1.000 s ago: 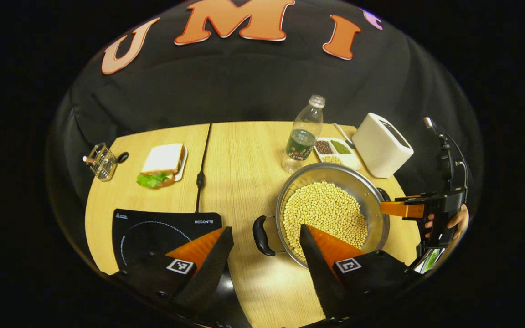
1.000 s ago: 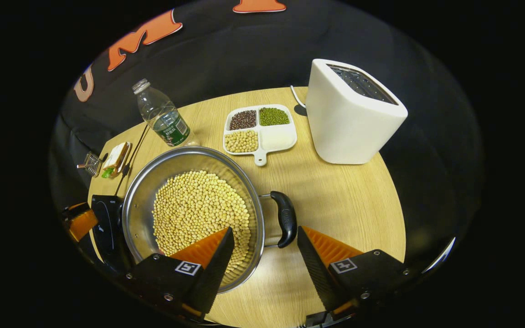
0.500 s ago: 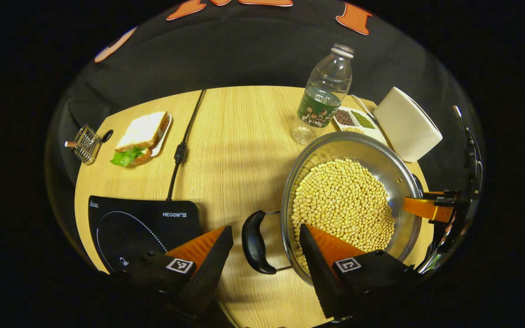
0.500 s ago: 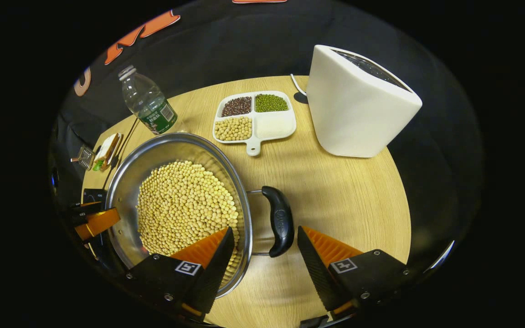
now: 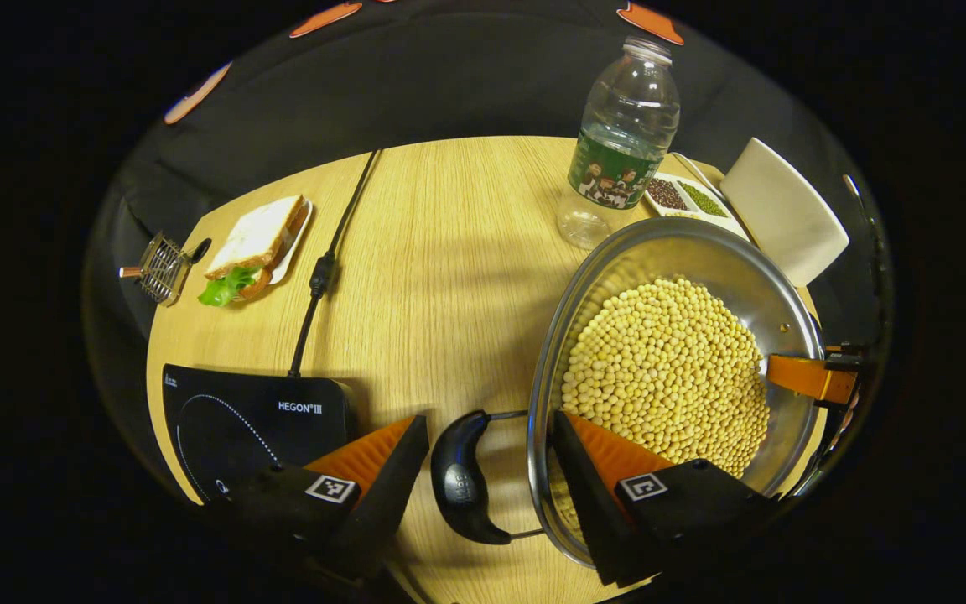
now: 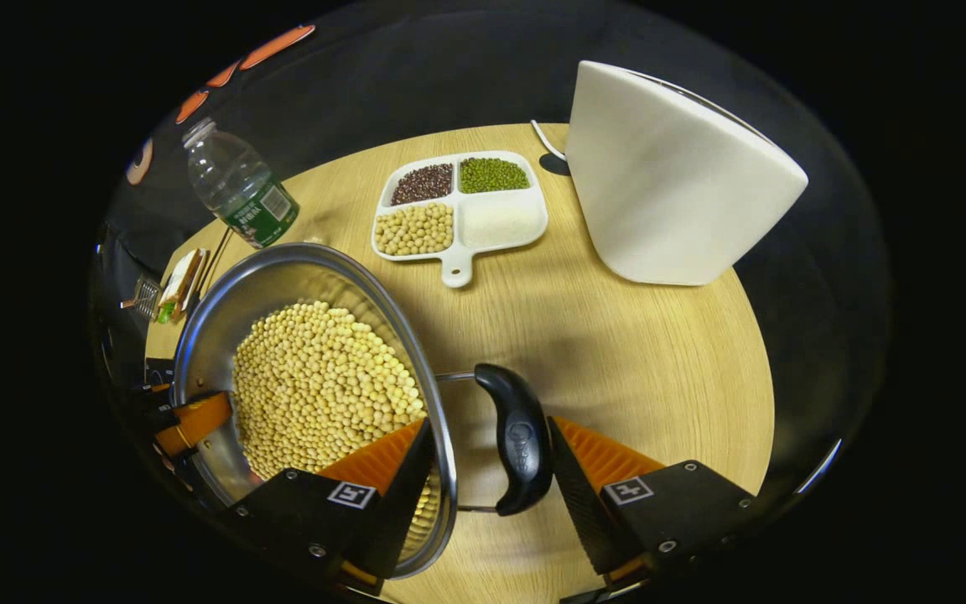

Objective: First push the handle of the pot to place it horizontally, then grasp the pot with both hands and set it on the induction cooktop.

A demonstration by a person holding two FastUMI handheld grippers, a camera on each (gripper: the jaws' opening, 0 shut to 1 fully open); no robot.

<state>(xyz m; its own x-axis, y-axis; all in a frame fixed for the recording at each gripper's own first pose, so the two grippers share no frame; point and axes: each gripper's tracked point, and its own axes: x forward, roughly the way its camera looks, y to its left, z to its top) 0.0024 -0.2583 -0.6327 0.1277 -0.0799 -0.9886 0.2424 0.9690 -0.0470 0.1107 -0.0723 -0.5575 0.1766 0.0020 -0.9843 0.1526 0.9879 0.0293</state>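
- Pot: a shiny metal pot sits on the table, full of yellow beans. It looks heavy with so many beans, and the beans can roll out if it tips.
- The metal is hard and smooth, so the rim is slippery. The best places to hold are the two black handles.
- The left handle lies flat, sticking out from the side of the pot. It sits in the gap of the left gripper, whose fingers are spread apart, one on the outside and one over the beans. They do not squeeze it yet.
- The right handle lies flat too. The right gripper has its fingers wide apart around it, one finger inside the pot rim. The outer finger looks very close to the handle; I cannot tell if it touches.
- Both sides need to lift together and stay level.
- The black cooktop lies on the table to the left of the pot, near it.
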